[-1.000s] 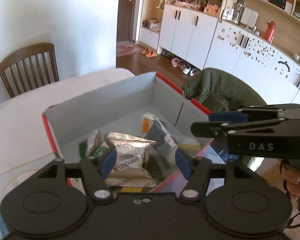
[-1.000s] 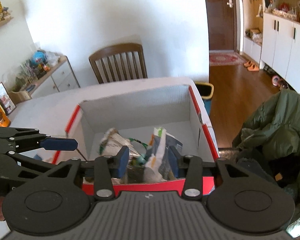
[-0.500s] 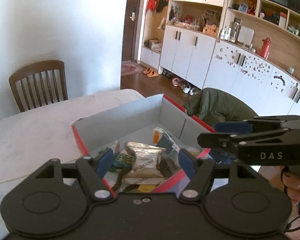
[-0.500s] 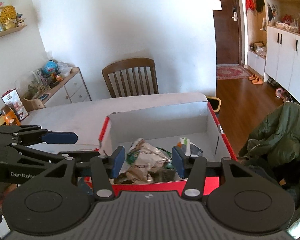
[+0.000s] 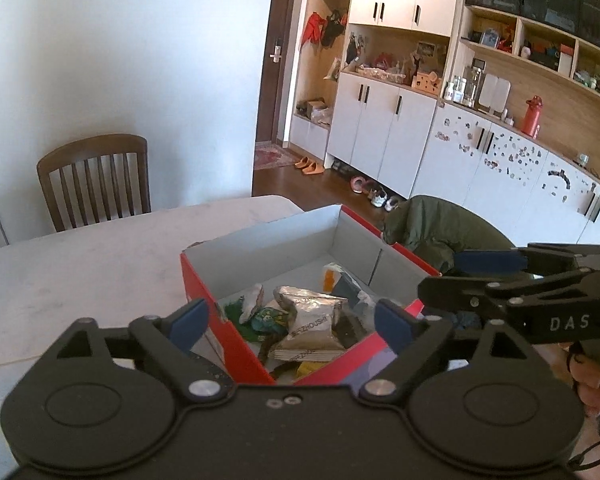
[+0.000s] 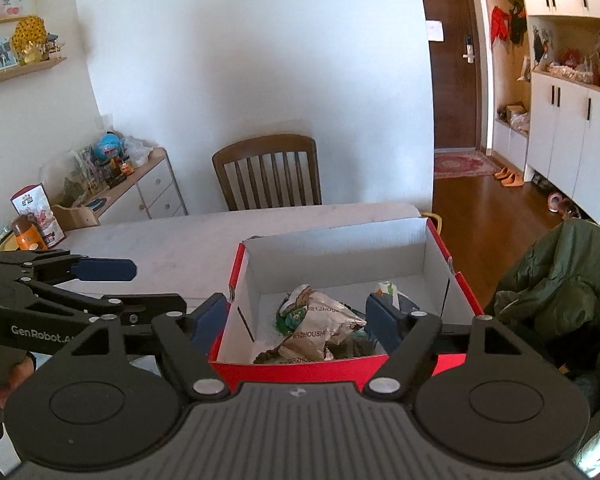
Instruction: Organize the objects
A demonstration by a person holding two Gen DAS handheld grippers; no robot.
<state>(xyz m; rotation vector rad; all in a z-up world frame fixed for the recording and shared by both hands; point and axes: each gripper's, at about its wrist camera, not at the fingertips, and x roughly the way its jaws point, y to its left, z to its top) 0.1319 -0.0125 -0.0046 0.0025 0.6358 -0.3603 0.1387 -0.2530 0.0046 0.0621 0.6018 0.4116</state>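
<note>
While both grippers hover with fingers spread wide and empty, a red box (image 6: pixel 416 362) holds snack packets (image 5: pixel 312 328). Its green contents are perhaps wrappers.

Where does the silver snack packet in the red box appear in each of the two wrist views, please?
Left wrist view: the silver snack packet lies low in the middle, framed between the open fingers, at the red box's near end.
Right wrist view: the packet lies just below centre, between that gripper's fingers.
Shared landmark: the wooden chair behind the table.
</note>
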